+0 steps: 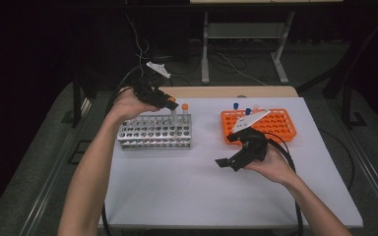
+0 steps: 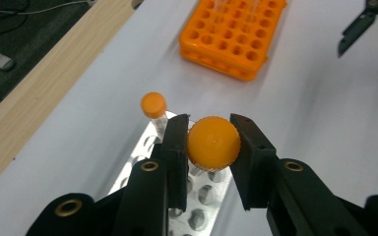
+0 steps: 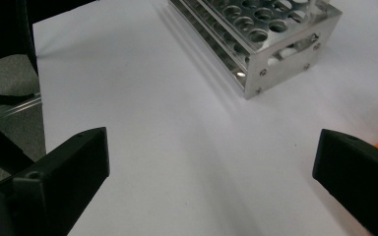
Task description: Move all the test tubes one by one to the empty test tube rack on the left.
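Left gripper clamped on orange-capped clear tube, above right end of perforated silver metal rack. Right gripper spread empty, right of rack. One tube seated; held tube awaiting insertion, probably.

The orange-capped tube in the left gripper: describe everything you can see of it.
The orange-capped tube has a round, ridged orange screw cap that looks like plastic, with a small dimple at its centre. The left gripper is shut on it, one black pad pressing each side of the cap. The tube body below is mostly hidden by the cap, so I cannot tell its contents. It hangs roughly upright over the end of the metal rack, beside a second orange-capped tube standing in that rack. Whether its tip sits in a hole is unclear.
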{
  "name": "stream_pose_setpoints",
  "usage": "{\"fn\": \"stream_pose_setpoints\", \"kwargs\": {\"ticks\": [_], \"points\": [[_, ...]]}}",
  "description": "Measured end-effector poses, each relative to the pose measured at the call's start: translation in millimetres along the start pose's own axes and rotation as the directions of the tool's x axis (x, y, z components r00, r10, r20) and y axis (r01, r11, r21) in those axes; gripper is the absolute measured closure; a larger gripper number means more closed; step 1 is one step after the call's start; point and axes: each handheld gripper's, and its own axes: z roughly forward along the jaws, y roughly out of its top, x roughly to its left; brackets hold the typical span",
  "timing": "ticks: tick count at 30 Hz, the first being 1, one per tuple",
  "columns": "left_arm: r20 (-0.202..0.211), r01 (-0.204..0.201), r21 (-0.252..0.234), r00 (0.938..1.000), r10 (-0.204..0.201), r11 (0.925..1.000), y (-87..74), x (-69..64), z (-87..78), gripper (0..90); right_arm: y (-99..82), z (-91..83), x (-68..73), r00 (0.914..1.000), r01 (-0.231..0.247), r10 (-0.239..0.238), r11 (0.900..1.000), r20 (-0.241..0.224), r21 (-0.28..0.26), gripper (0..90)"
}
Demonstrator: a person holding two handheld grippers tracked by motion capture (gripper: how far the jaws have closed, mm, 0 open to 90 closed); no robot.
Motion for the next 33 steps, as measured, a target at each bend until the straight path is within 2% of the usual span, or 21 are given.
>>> {"fn": "stream_pose_setpoints", "kwargs": {"ticks": [9,16,21,33], "points": [[-0.029,0.041,-0.029,0.9987,-0.042,0.9987,-1.2,20.3,12.6,68.7,-22.1,-10.6,-6.7,0.9993,-0.036,0.036,0.9993,-0.003,-0.009,0.3],[-0.023,0.057,-0.042,0.9981,-0.058,0.9975,-5.0,32.0,21.0,68.6,-39.4,-18.9,-8.3,0.9981,-0.059,0.059,0.9982,0.014,0.004,0.3],[-0.026,0.058,-0.038,0.9979,-0.059,0.9976,-5.9,34.3,28.1,68.6,-49.4,-25.0,-10.8,0.9968,-0.076,0.076,0.9971,0.026,0.001,0.2],[-0.011,0.034,0.023,0.9994,-0.034,0.9992,-5.2,34.4,51.7,68.4,-64.9,-37.8,-17.0,0.9932,-0.108,0.109,0.9938,0.041,-0.025,0.3]]}}
